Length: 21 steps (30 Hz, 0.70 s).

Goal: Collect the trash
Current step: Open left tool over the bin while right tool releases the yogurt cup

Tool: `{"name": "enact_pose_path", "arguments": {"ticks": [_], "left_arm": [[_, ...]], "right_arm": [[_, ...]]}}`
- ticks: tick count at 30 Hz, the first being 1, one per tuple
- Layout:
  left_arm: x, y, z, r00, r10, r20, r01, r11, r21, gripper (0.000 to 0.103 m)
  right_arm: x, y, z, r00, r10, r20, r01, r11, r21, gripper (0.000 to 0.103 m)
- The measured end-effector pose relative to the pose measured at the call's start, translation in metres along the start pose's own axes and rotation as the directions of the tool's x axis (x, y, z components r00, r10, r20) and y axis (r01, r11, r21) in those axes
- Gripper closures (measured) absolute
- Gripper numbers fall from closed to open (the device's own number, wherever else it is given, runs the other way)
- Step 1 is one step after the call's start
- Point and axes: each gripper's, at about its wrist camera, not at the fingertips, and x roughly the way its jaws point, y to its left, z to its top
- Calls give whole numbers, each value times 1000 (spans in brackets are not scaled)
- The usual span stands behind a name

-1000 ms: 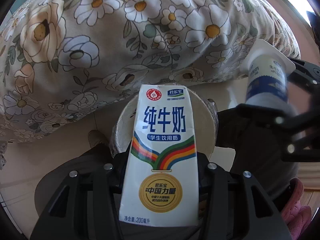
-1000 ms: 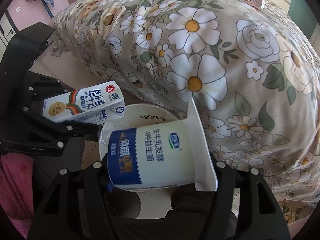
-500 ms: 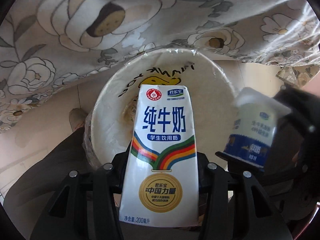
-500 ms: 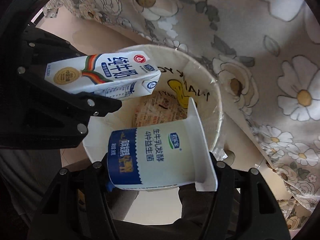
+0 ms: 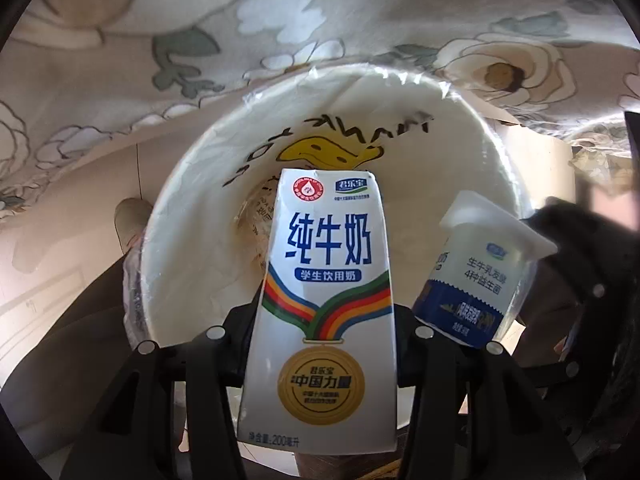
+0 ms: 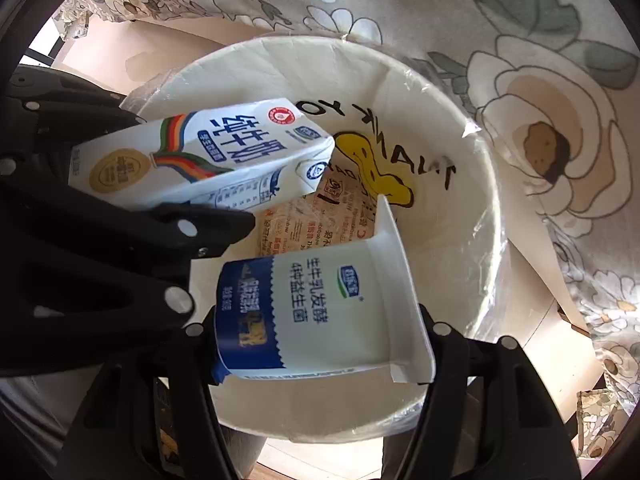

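White milk carton (image 5: 320, 300) with rainbow stripes and gold medal, white-and-blue yogurt cup (image 6: 320, 312), white bin (image 6: 452, 248) with yellow duck, floral beige cloth (image 5: 120, 80)

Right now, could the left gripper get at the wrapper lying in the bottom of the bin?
Probably not: the left gripper is shut on the milk carton, which hangs over the bin between it and the wrapper.

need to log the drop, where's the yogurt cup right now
The yogurt cup lies sideways in the right gripper, over the mouth of the white bin, beside the milk carton in the left gripper.
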Motion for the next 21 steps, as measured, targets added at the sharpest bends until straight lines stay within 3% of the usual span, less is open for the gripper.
{"name": "enact_pose_path", "arguments": {"ticks": [5, 9, 14, 21], "left_arm": [[17, 4, 4, 999, 4, -34, -5, 999, -35, 52], [19, -1, 8, 999, 13, -36, -14, 999, -39, 41], [18, -2, 11, 999, 4, -37, -5, 999, -47, 36], [14, 6, 10, 999, 1, -32, -2, 999, -50, 35]], "right_arm": [[5, -4, 6, 999, 31, -29, -30, 999, 45, 38], [0, -7, 12, 999, 28, -39, -25, 997, 71, 38], [-3, -5, 11, 999, 40, -34, -38, 997, 69, 38], [-13, -4, 15, 999, 24, -25, -22, 997, 72, 38]]}}
